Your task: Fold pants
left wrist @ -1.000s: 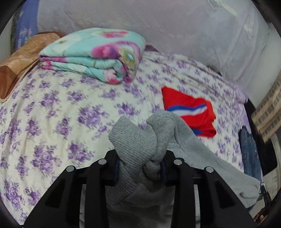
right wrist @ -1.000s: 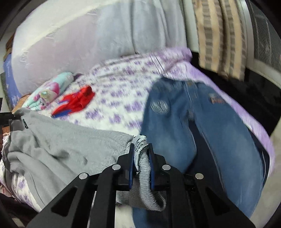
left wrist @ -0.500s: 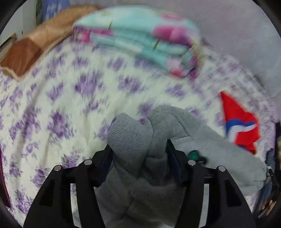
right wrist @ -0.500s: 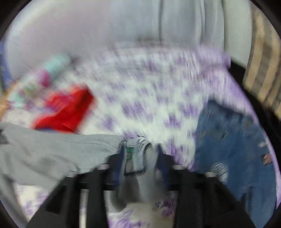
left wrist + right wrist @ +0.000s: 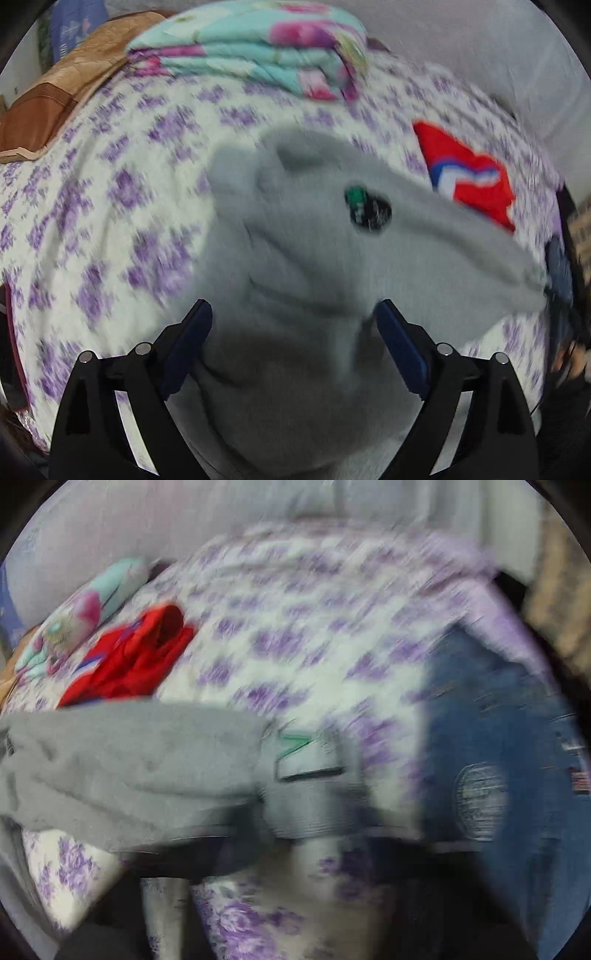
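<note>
The grey sweatpants lie bunched on the purple-flowered bedsheet. My left gripper is above their near end. Its jaws are opening wide, with grey cloth between the blue pads but not pressed by them. In the right wrist view the same pants stretch in from the left. Their ribbed waistband with a white label rests on the sheet. My right gripper is only a dark motion smear just below the waistband; its jaws are closing together and no cloth shows between them.
A folded turquoise floral quilt and a brown pillow sit at the far end of the bed. A red garment lies beyond the grey pants. Blue jeans are spread at the right edge of the bed.
The left jaws spread apart and let go of the grey cuffs as the gripper dropped toward the bed. The right gripper swung left off the jeans, and the waistband slipped out of its jaws.
</note>
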The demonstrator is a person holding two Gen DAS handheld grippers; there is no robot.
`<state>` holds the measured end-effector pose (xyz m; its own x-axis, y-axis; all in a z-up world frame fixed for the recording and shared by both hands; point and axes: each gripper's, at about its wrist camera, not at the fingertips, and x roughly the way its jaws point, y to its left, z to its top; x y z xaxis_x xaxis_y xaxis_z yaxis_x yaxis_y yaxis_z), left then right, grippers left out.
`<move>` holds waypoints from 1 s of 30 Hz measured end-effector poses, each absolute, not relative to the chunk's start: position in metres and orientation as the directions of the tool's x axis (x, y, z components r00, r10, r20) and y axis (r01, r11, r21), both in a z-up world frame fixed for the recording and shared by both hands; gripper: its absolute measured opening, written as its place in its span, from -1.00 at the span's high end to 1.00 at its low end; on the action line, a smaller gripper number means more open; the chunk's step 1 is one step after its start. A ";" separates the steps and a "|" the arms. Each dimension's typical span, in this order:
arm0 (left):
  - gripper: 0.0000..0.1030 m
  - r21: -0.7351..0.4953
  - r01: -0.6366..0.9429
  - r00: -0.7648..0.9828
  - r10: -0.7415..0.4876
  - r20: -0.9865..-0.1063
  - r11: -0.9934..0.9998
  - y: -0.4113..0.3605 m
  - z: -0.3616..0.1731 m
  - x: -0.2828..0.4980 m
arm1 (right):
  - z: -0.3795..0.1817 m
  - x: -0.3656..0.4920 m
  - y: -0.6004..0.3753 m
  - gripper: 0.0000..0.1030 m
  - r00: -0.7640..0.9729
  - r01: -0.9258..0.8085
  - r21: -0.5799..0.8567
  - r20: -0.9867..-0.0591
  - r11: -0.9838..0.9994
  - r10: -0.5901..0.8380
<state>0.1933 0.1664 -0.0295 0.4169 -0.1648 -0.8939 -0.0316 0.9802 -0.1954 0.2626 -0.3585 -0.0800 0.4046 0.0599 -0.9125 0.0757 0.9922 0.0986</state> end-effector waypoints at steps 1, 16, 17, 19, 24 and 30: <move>-0.71 -0.156 -0.020 0.403 -0.135 -0.905 0.988 0.157 -0.040 0.188 | -0.080 0.266 -0.359 0.95 0.414 0.084 0.098 -0.908 0.992 0.055; -0.77 -0.084 -0.047 0.427 -0.056 -0.902 0.995 0.151 -0.052 0.184 | -0.040 0.257 -0.407 -0.77 0.475 0.192 0.028 -0.877 0.981 -0.068; -0.78 -0.080 -0.045 0.428 -0.053 -0.902 0.996 0.150 -0.053 0.184 | -0.052 0.254 -0.411 -0.76 0.458 0.201 0.057 -0.888 0.978 -0.042; -0.81 -0.071 -0.049 0.423 -0.044 -0.905 0.996 0.148 -0.054 0.187 | -0.083 0.254 -0.421 -0.52 0.427 0.216 0.139 -0.904 0.966 0.035; -0.86 -0.058 -0.065 0.428 -0.024 -0.904 0.996 0.146 -0.057 0.189 | -0.092 0.268 -0.403 0.72 0.414 0.164 0.065 -0.910 0.984 -0.009; -0.86 -0.049 -0.055 0.449 -0.020 -0.893 0.997 0.145 -0.056 0.182 | -0.043 0.269 -0.394 -0.77 0.523 0.069 0.006 -0.851 0.998 -0.031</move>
